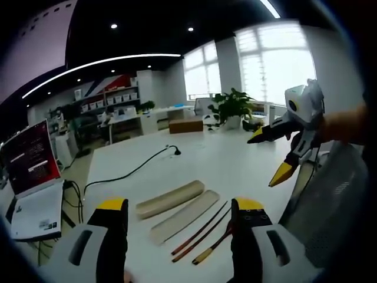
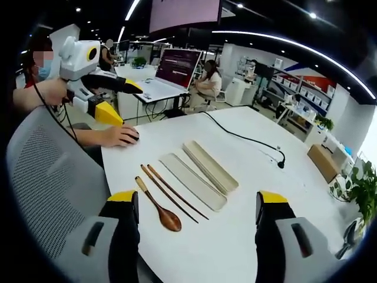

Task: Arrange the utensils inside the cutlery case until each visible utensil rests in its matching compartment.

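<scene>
**Right gripper view: everything laid out, nothing picked up yet**

Right gripper view puts my right gripper (image 2: 197, 221) above the near edge of the white table (image 2: 247, 153), jaws spread wide and empty. Ahead of them lie the two pale halves of the cutlery case: the tray (image 2: 193, 180) and, just beside it on the far side, the lid (image 2: 210, 166). Two dark chopsticks (image 2: 174, 190) lie next to the tray, and the wooden spoon (image 2: 158, 210) lies beside them, bowl toward me. None of the utensils is in the case.

My left gripper (image 1: 179, 221) hangs over the same spread from the other side, jaws likewise parted with nothing between them. It appears in the right gripper view too, raised at the left over a mesh chair back (image 2: 53, 177).

I judge the first step is the spoon, since it is outermost. I should come down on its thin handle, close gently, and lift level so the bowl does not swing into the chopsticks. The tray is light and may slide, so steadying it with the left gripper seems wise. Which half has the compartments I cannot tell.
</scene>
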Available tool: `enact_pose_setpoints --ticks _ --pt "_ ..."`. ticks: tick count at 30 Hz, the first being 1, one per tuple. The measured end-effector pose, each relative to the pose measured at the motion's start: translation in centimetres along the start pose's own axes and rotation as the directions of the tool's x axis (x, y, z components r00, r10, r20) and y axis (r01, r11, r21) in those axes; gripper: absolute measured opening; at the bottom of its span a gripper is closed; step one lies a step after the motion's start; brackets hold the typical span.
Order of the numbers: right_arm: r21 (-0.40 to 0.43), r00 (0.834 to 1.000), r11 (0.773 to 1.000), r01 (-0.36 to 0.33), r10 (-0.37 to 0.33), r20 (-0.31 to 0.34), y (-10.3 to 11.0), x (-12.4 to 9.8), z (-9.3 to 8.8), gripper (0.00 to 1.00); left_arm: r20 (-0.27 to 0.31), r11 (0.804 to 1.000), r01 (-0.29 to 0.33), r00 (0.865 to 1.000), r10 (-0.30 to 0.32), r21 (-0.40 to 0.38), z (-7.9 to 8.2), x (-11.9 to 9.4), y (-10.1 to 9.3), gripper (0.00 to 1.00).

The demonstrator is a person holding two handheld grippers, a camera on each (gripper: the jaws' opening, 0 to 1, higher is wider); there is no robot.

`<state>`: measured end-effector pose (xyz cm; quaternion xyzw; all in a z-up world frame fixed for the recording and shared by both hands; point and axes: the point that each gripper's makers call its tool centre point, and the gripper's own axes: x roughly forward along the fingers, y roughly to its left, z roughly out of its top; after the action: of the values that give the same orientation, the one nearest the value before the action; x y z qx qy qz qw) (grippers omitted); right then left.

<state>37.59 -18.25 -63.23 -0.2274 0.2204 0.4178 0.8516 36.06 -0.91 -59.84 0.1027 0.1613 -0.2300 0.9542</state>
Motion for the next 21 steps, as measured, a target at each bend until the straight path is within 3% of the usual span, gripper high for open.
enact_pose_setpoints --ticks 21 --pt "-0.049 0.999 0.998 -0.04 0.039 -0.027 0.52 0.62 0.03 0.78 0.0 1.0 -0.001 1.0 0.001 -0.003 -0.01 -0.03 0.0 0.73"
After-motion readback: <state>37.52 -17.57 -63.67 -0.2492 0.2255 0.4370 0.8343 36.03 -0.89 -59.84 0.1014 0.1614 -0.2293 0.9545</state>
